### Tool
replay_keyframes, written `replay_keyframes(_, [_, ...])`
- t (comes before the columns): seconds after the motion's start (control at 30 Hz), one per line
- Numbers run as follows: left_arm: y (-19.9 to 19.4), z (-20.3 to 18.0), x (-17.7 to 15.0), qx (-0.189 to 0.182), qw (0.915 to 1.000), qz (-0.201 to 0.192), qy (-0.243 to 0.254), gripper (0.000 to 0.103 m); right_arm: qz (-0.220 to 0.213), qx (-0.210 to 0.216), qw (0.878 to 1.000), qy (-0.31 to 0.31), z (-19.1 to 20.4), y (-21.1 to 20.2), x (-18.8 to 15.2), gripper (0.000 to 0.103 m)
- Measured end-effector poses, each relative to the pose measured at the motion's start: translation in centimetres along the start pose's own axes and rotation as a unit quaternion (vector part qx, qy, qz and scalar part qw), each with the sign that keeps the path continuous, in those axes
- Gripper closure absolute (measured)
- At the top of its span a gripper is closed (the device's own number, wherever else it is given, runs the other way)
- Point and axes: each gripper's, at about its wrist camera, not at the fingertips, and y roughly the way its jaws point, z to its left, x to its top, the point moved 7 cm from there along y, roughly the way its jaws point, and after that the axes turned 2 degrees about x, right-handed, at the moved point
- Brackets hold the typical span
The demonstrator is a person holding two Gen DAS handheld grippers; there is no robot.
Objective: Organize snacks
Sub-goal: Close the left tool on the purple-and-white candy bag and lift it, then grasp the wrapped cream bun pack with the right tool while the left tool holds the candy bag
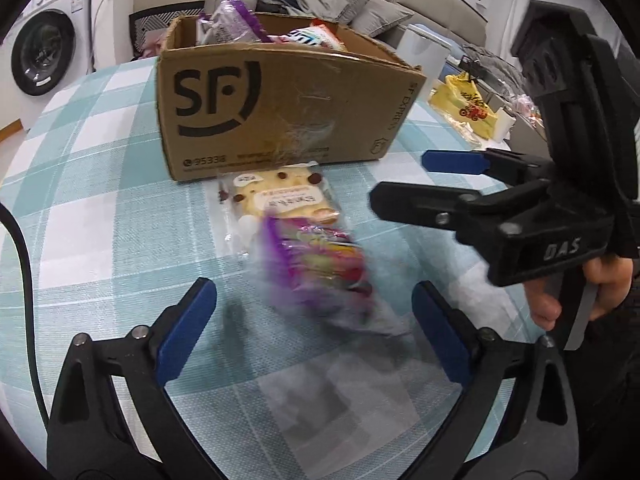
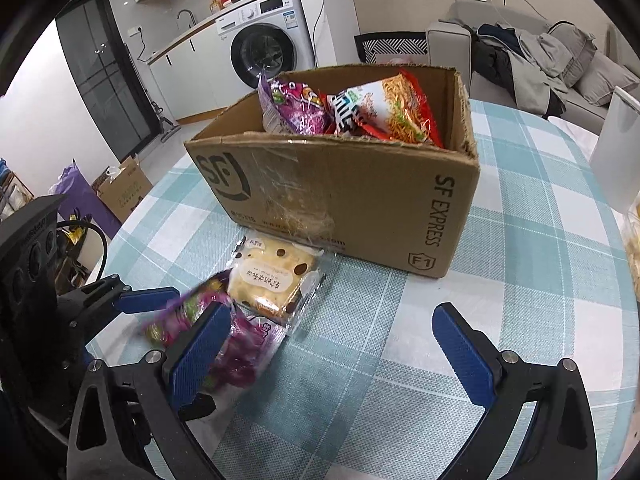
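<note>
A purple snack bag (image 1: 320, 264) (image 2: 240, 356), blurred, lies on the checked tablecloth and overlaps a clear packet of yellow bread (image 1: 280, 200) (image 2: 268, 280). Behind both stands an open cardboard SF box (image 1: 280, 108) (image 2: 340, 200) holding another purple bag (image 2: 292, 108) and an orange noodle pack (image 2: 392, 112). My left gripper (image 1: 314, 292) is open, with the purple bag's near end between its fingertips and neither pad pressing on it. One of its pads (image 2: 146, 300) shows in the right wrist view. My right gripper (image 2: 332, 312) (image 1: 400, 178) is open and empty, to the right of the packets.
A white container (image 1: 424, 52) and a yellow bag (image 1: 464, 104) sit at the table's far right. A black cable (image 1: 24, 264) runs along the left edge. A washing machine (image 2: 264, 48) and a sofa with clothes (image 2: 532, 56) stand beyond the table.
</note>
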Motion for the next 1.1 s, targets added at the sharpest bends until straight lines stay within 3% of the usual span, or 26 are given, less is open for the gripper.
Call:
replay_keyframes(0.13, [0.3, -0.3, 0.1, -0.003, 1.0000, -0.001, 0.005, 0.025, 0.002, -0.002, 1.000, 0.002, -0.1, 0.1, -0.1, 0.000])
replay_keyframes(0.27, [0.6, 0.0, 0.1, -0.009, 0.9999, -0.003, -0.009, 0.051, 0.001, 0.000, 1.000, 0.003, -0.2, 0.1, 0.0, 0.000])
replay_keyframes(0.53, [-0.4, 0.8, 1.1, -0.025, 0.9993, -0.027, -0.008, 0.053, 0.001, 0.001, 1.000, 0.001, 0.0, 0.1, -0.1, 0.000])
replay_keyframes(0.8, [-2.6, 3.2, 2.3, 0.001, 0.9984, -0.053, -0.018, 0.053, 0.003, 0.000, 1.000, 0.004, 0.0, 0.3, -0.2, 0.000])
replay_keyframes(1.1, [-4.7, 8.0, 3.4, 0.024, 0.9943, -0.079, -0.068, 0.053, 0.022, -0.001, 1.000, 0.000, 1.1, 2.1, -0.7, 0.000])
